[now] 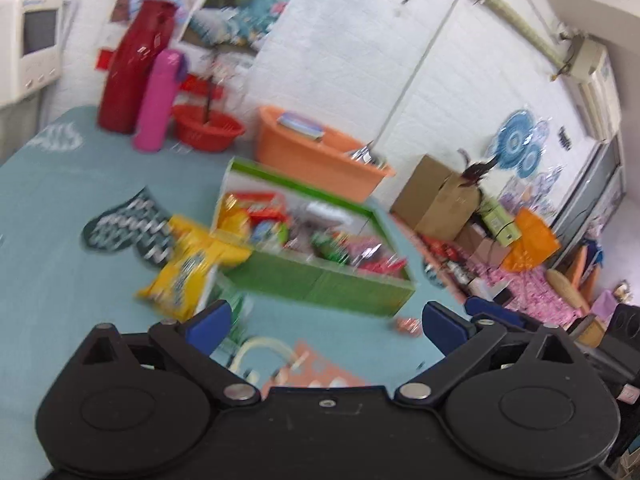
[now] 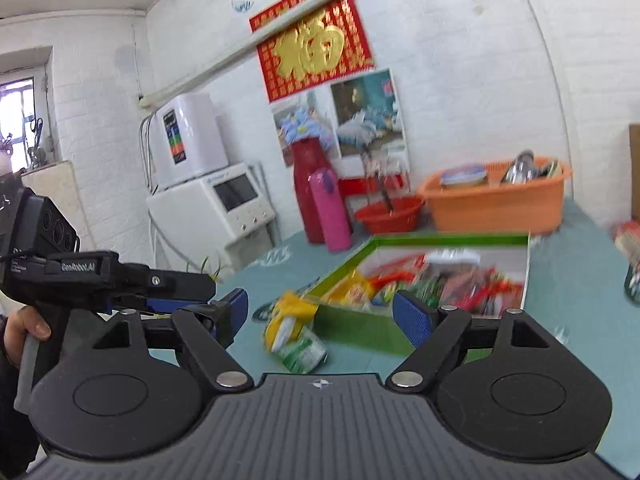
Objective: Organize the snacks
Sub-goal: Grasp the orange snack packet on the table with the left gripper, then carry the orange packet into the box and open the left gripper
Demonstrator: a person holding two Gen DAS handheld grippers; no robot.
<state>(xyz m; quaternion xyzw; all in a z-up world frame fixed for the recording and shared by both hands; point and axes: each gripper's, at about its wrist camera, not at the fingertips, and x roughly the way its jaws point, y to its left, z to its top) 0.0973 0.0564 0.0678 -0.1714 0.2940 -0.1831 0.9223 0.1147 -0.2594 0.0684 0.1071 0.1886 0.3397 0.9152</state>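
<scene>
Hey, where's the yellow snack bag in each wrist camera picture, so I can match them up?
Left wrist: yellow snack bag left of centre, at the green box's left corner.
Right wrist: yellow snack bag at centre, same corner.
Shared landmark: pink bottle.

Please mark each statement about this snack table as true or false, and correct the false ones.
1. The left gripper is open and holds nothing. True.
2. The green box is empty. False: it is full of snack packets.
3. A yellow snack bag lies outside the box, at its corner. True.
4. The pink bottle lies flat on the table. False: it stands upright beside the red bottle.
5. The right gripper is shut on a green packet. False: it is open, and the green and white packet lies on the blue cloth.
</scene>
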